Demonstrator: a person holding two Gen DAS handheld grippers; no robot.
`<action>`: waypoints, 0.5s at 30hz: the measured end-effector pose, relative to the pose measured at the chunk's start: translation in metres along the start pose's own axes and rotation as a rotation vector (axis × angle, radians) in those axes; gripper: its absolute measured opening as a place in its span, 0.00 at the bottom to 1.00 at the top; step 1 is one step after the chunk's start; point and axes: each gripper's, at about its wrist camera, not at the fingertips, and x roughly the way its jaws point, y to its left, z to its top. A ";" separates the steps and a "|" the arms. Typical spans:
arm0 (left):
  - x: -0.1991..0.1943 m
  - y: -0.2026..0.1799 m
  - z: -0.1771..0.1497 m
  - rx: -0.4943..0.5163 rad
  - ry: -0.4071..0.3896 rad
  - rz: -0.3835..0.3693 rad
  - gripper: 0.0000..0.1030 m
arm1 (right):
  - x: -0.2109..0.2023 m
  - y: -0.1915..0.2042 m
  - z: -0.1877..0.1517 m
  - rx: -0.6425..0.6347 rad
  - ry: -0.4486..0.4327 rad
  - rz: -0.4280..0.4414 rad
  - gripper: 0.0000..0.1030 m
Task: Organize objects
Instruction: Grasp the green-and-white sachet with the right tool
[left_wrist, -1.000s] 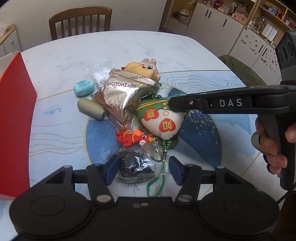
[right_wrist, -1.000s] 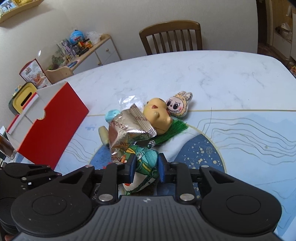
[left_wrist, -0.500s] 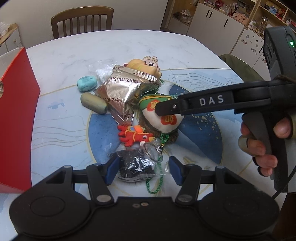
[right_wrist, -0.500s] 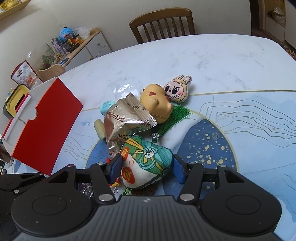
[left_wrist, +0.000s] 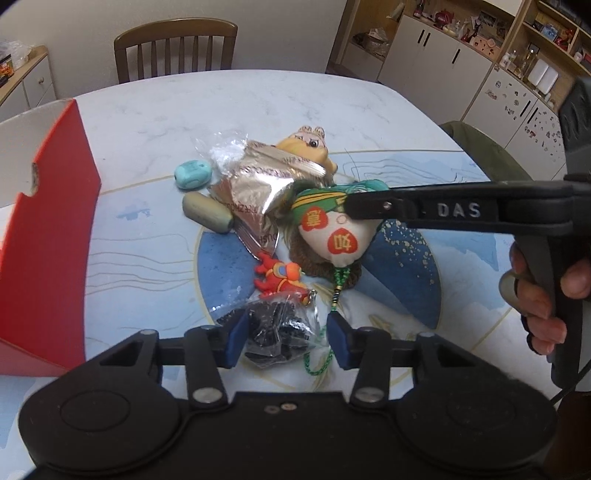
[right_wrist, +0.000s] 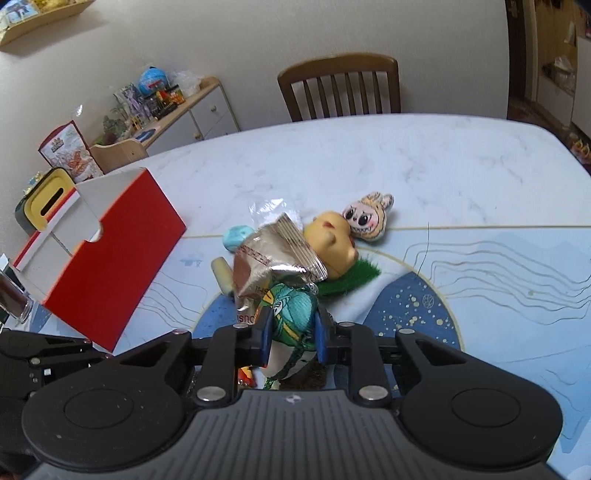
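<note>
A pile of small things lies on the blue-patterned table (left_wrist: 140, 258). My left gripper (left_wrist: 287, 339) is open low over the table, its blue pads on either side of a clear bag of black bits (left_wrist: 277, 332). My right gripper (right_wrist: 293, 332) is shut on a green and white plush pouch (right_wrist: 291, 310) with red hearts (left_wrist: 332, 236); in the left wrist view it reaches in from the right, right gripper (left_wrist: 352, 205). The pouch's green tassel cord (left_wrist: 334, 295) hangs toward the black bag. A red lobster keychain (left_wrist: 277, 278) lies between them.
An open red box (left_wrist: 48, 236) (right_wrist: 110, 273) stands at the left. A foil snack packet (left_wrist: 258, 192), a teal oval (left_wrist: 192, 173), an olive cylinder (left_wrist: 207, 213), a yellow toy (right_wrist: 328, 240) and a bunny-face plush (right_wrist: 367, 219) crowd behind the pouch. A wooden chair (right_wrist: 340, 86) stands beyond the table.
The right gripper was shut on the pouch, stood open half a second ago, and is shut on it again. The left fingers have narrowed slightly around the black bag.
</note>
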 end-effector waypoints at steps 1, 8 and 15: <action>-0.002 0.000 0.000 0.001 -0.004 -0.001 0.43 | -0.004 0.001 0.000 -0.005 -0.008 0.002 0.21; -0.012 0.007 -0.001 -0.006 -0.010 -0.025 0.23 | -0.037 0.003 0.002 0.007 -0.052 0.024 0.21; -0.012 0.013 -0.005 -0.004 0.005 -0.019 0.39 | -0.067 0.003 0.006 0.028 -0.085 0.039 0.21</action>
